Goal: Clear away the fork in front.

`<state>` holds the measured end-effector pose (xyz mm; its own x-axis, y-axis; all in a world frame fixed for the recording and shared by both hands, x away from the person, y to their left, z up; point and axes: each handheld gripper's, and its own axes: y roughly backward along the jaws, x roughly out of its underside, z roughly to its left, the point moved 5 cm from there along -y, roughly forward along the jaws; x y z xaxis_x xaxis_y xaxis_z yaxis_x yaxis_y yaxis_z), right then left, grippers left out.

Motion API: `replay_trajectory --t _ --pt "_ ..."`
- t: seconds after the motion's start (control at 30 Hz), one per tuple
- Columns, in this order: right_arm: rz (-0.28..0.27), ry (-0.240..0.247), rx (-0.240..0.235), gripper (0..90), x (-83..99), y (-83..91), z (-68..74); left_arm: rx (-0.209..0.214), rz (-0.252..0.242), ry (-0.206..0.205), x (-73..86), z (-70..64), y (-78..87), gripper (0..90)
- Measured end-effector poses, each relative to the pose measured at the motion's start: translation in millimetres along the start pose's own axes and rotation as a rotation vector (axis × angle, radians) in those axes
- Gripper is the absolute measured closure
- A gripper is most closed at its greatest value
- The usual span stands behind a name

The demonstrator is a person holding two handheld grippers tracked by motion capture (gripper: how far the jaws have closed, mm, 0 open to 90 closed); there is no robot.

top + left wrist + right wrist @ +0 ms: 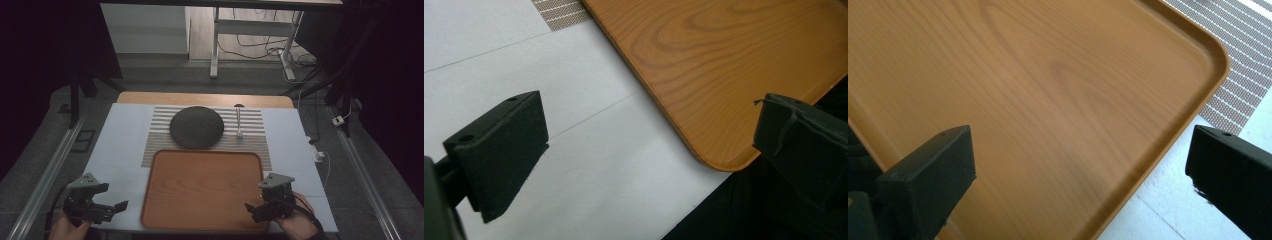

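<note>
the left gripper [116, 206] is hovering over the white table [120, 145] near its front left corner, jaws spread wide and holding nothing. the right gripper [253, 209] is hovering over the front right corner of the wooden tray [200, 190], also wide open and empty. the tray is lying flat at the front edge, partly on a striped mat [252, 142]. behind it a dark round plate [196, 127] and a spoon [239, 120] are resting on the mat. i think the step is a reach forward; each gripper should be travelling above the tray rim. the room is dim, and the spoon's dark far end is hard to make out.
</note>
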<state>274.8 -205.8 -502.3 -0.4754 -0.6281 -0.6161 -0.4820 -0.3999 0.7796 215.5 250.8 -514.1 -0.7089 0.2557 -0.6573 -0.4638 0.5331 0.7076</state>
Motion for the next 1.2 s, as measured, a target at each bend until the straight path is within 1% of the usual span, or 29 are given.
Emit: replay_trajectory --t 0.1,0.13,0.23,0.33,0.37,0.4,0.47,0.53,0.6,0.63,0.67,0.73,0.8,0.87,0.9,0.93,0.97,1.03,1.07,1.1,1.13,1.17,1.2 --pt "0.013 0.028 0.008 0.0 -1.5 -2.6 1.2 0.000 0.000 0.000 0.0 0.0 0.0 1.0" --pt "0.020 0.044 0.012 0.0 -3.0 -4.5 2.3 -0.001 0.001 0.000 0.0 0.0 -0.1 0.9" --pt "0.026 0.059 0.023 0.0 -5.1 -6.7 3.1 -0.001 0.002 -0.001 0.0 0.0 -0.2 1.0" --pt "0.040 0.087 0.037 0.0 -9.2 -10.5 4.1 -0.001 0.002 0.000 0.0 0.1 -0.2 1.0" --pt "0.056 0.110 0.051 0.0 -12.2 -14.2 5.2 -0.001 0.002 0.000 0.0 0.1 -0.2 1.0" --pt "0.056 0.110 0.051 0.0 -12.2 -14.2 5.2 -0.001 0.002 0.000 0.0 0.1 -0.3 1.0" --pt "0.072 0.150 0.074 0.0 -14.6 -18.8 5.4 -0.001 0.002 0.000 0.0 0.1 -0.2 1.0" --pt "0.094 0.177 0.084 0.0 -16.0 -24.0 5.9 -0.001 0.002 0.000 0.0 0.2 -0.3 1.0" --pt "0.105 0.193 0.092 0.0 -17.2 -29.2 6.5 -0.001 0.002 0.001 0.0 0.3 -0.3 1.0" --pt "0.110 0.214 0.105 0.0 -19.0 -32.5 6.3 -0.001 0.002 0.001 0.0 0.2 -0.3 1.0" --pt "0.109 0.223 0.116 0.0 -20.3 -33.7 6.1 0.000 0.003 0.000 0.0 0.2 -0.3 1.0" --pt "0.112 0.231 0.123 0.0 -21.6 -34.2 6.0 0.000 0.004 0.000 0.0 0.3 -0.5 1.0" --pt "0.109 0.253 0.139 0.0 -25.0 -35.4 5.4 0.000 0.004 0.000 0.0 0.3 -0.5 1.0" --pt "0.110 0.285 0.168 0.0 -30.1 -37.8 4.4 0.000 0.004 0.000 0.0 0.3 -0.5 1.0" --pt "0.110 0.285 0.168 0.0 -30.1 -37.8 4.4 0.000 0.005 0.000 0.0 0.2 -0.5 1.0" --pt "0.109 0.309 0.183 0.0 -33.4 -40.0 3.8 0.000 0.005 0.000 0.0 0.2 -0.5 1.0" --pt "0.109 0.309 0.183 0.0 -33.4 -40.0 3.8 0.001 0.005 0.000 0.0 0.2 -0.5 1.0" --pt "0.111 0.333 0.196 0.0 -36.6 -42.5 3.0 0.001 0.005 0.001 0.0 0.3 -0.6 1.0" --pt "0.112 0.344 0.208 0.0 -38.0 -43.9 2.8 0.002 0.006 0.001 0.0 0.2 -0.6 1.0" --pt "0.119 0.366 0.226 0.0 -40.7 -46.7 1.6 0.002 0.006 0.001 0.0 0.3 -0.6 1.0" --pt "0.122 0.374 0.237 0.0 -42.0 -48.1 0.9 0.002 0.005 0.001 0.0 0.3 -0.6 1.0" --pt "0.122 0.374 0.237 0.0 -42.0 -48.1 0.9 0.003 0.005 0.002 0.0 0.3 -0.6 1.0" --pt "0.123 0.385 0.250 0.0 -43.4 -49.6 -0.1 0.004 0.006 0.002 0.0 0.3 -0.6 1.0"
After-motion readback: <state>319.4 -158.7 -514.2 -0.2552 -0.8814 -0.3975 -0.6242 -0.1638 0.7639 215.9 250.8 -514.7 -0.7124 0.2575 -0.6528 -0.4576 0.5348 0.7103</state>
